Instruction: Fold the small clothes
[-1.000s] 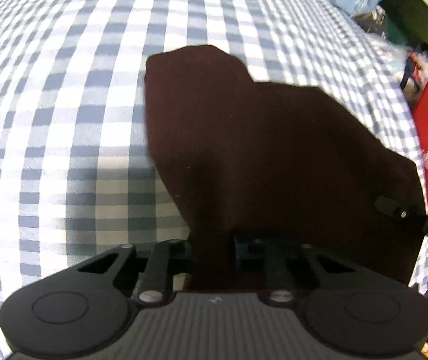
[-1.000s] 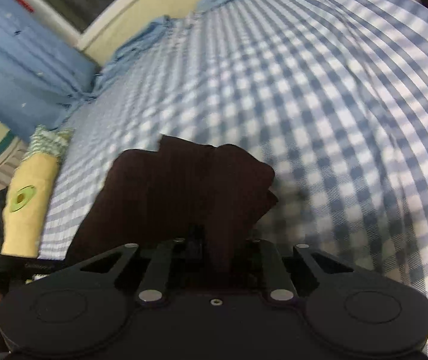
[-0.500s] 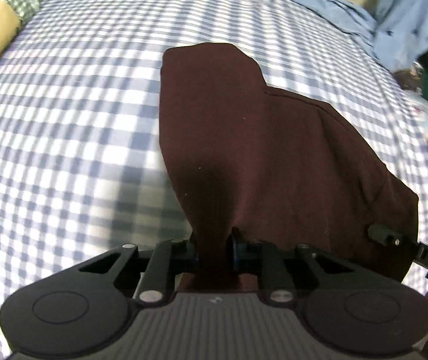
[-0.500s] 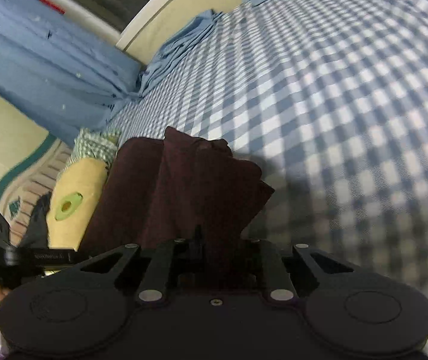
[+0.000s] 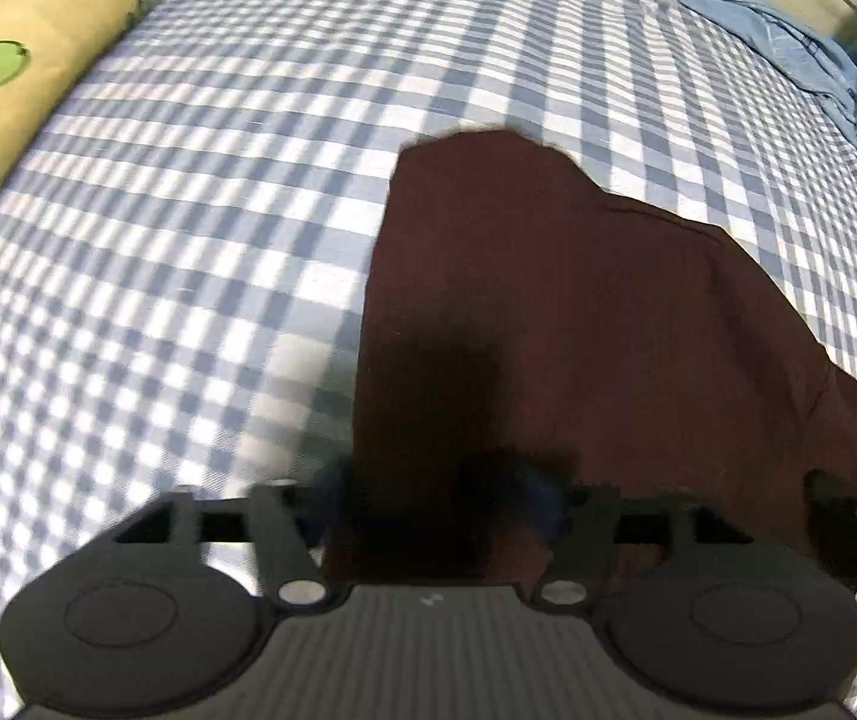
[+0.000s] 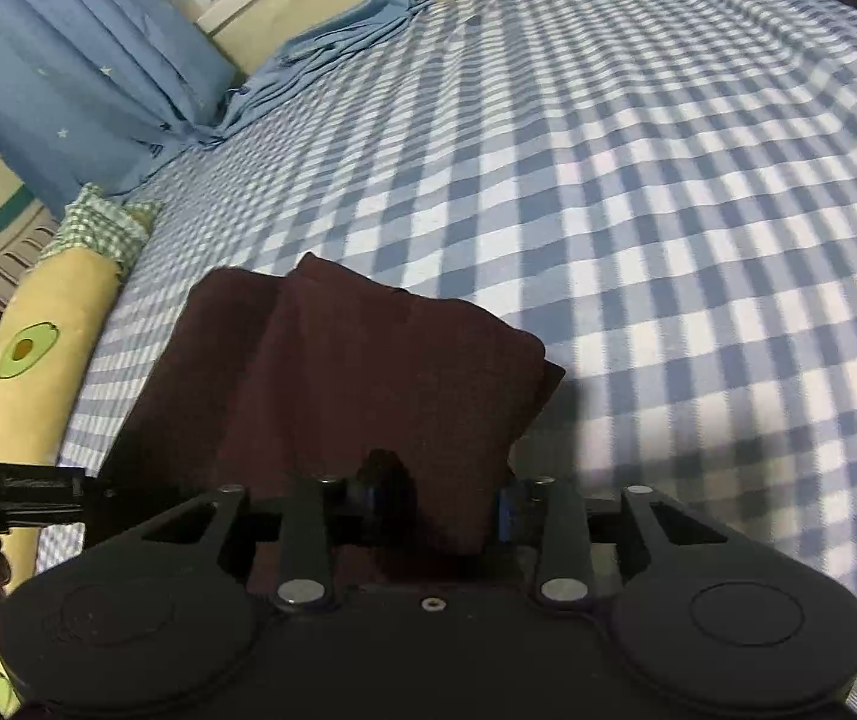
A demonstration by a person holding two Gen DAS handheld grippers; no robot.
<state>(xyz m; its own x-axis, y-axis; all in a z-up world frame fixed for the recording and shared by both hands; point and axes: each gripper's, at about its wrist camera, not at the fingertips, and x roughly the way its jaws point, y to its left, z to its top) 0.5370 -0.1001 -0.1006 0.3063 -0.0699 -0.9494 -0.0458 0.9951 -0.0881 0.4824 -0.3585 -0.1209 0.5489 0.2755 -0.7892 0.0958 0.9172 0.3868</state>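
Though it fills most of both wrist views, the dark maroon garment (image 5: 578,312) looks light and thoroughly limp, a thin knit that sags wherever it is not held. It lies spread over the blue-and-white checked bed (image 5: 188,240), its near hem gathered up at 6 o'clock of each view, its far end reaching toward 12 o'clock.

The left gripper (image 5: 446,498) has its fingers drawn together on a bunch of the near edge, cloth pinched between them (motion blur softens the fingertips, so how deep the bite goes is unclear). The right gripper (image 6: 434,498) is likewise clamped on the same garment (image 6: 368,390), which from this side shows two overlapping layers and a rounded folded corner at about 3 o'clock.

As a judgement, such fabric will not slip much but will stretch and droop, so the two holds should sit at corners or along a seam, well apart, keeping the edge taut. A yellow avocado-print pillow (image 6: 38,372) lies at 9 o'clock, clear of the work, with blue bedding (image 6: 332,42) rumpled at 11 o'clock.
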